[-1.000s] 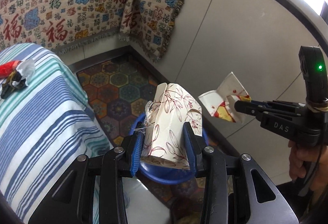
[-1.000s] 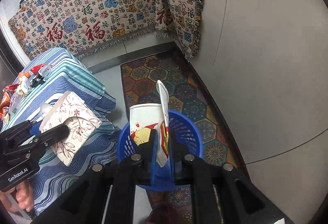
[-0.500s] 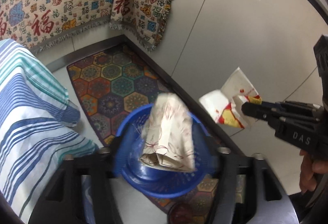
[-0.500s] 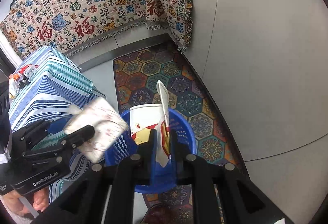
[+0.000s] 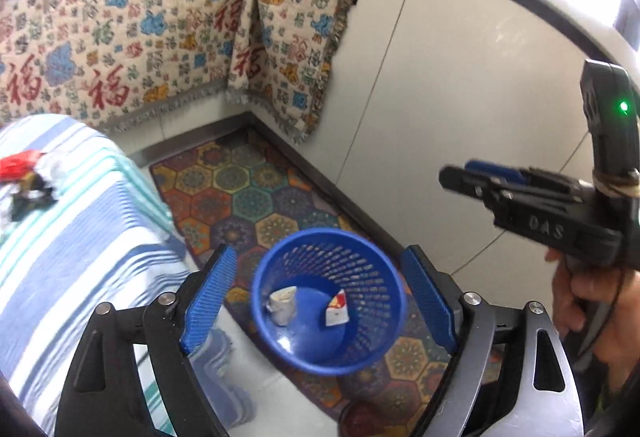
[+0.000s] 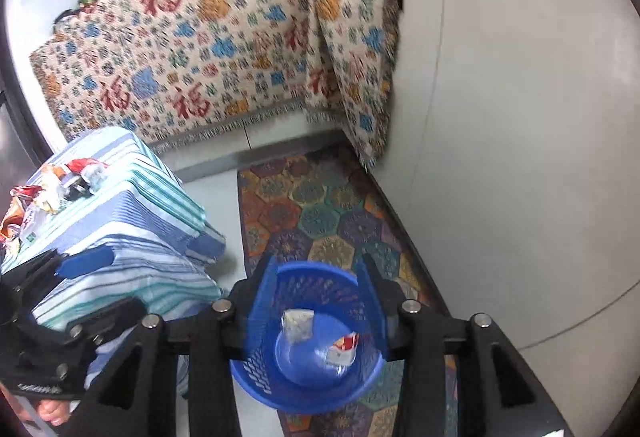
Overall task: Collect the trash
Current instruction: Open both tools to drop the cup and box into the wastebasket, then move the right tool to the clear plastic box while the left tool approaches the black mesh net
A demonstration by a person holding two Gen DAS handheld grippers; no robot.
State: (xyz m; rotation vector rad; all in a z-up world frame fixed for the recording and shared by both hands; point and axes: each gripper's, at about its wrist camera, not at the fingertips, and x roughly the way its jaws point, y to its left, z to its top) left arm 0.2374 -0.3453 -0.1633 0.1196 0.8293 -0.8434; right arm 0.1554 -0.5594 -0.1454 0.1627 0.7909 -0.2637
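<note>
Since 1 second ago both pieces have dropped from the fingers into the blue basket [image 5: 328,301]: the floral carton [image 5: 282,304] and the red-printed paper cup [image 5: 337,313] lie crumpled at its bottom. The left gripper [image 5: 316,293] and right gripper [image 6: 316,307] are opening, nothing between them. More wrappers [image 6: 48,189] (bright, crinkled) wait on the striped bench [image 6: 120,221].

1. The left wrist camera looks down, from close above, into the blue basket [image 5: 362,341].
2. The right wrist camera looks down into it too.
3. Both see the rug [image 5: 256,197] and patterned cloth [image 6: 224,49].
</note>
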